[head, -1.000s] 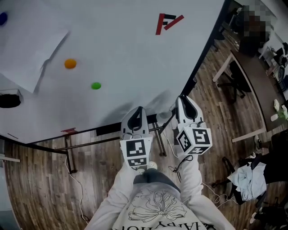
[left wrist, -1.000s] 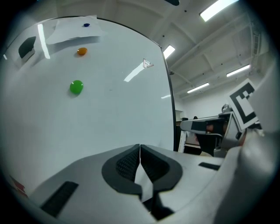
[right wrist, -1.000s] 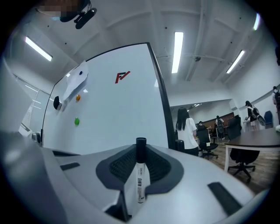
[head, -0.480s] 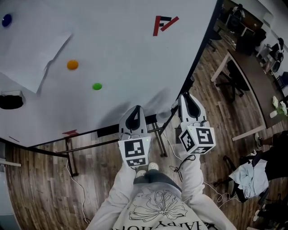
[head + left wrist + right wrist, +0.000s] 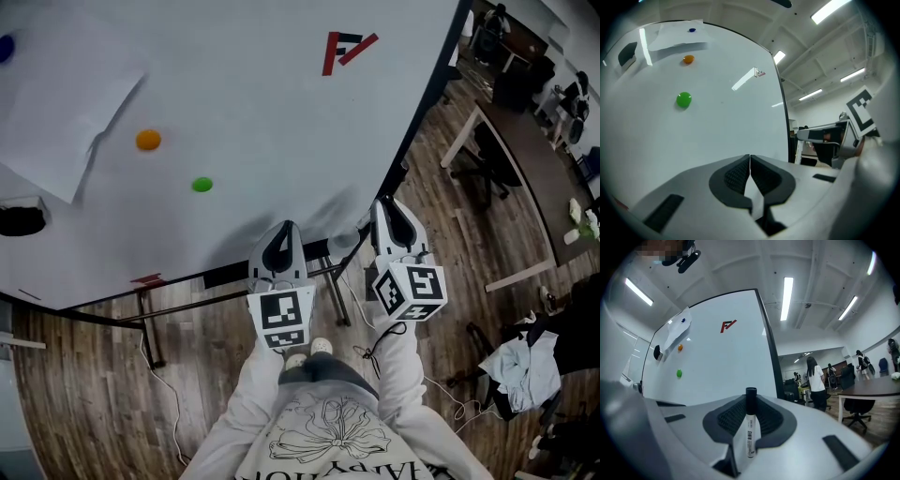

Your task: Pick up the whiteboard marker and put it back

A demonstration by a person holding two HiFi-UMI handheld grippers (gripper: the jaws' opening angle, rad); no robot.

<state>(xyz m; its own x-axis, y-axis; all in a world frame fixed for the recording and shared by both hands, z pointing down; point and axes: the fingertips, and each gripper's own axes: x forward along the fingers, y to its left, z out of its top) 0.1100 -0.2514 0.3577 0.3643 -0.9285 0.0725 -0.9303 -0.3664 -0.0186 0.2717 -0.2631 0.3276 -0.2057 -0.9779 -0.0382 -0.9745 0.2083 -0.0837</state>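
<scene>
The whiteboard marker [image 5: 749, 426], white with a black cap, stands upright between the pads of my right gripper [image 5: 751, 401], which is shut on it. In the head view this gripper [image 5: 386, 214] is close to the lower right corner of the whiteboard [image 5: 244, 112], and the marker is hidden there. My left gripper [image 5: 750, 161] has its jaws pressed together with nothing between them. It points at the board's lower edge [image 5: 279, 246], beside the right gripper.
On the board are an orange magnet [image 5: 148, 140], a green magnet [image 5: 202, 185], a paper sheet [image 5: 56, 103], a black eraser [image 5: 19, 220] and a red logo [image 5: 347, 49]. A desk [image 5: 525, 159] and a clothes pile [image 5: 525, 370] lie to the right. A person [image 5: 818, 380] stands far behind.
</scene>
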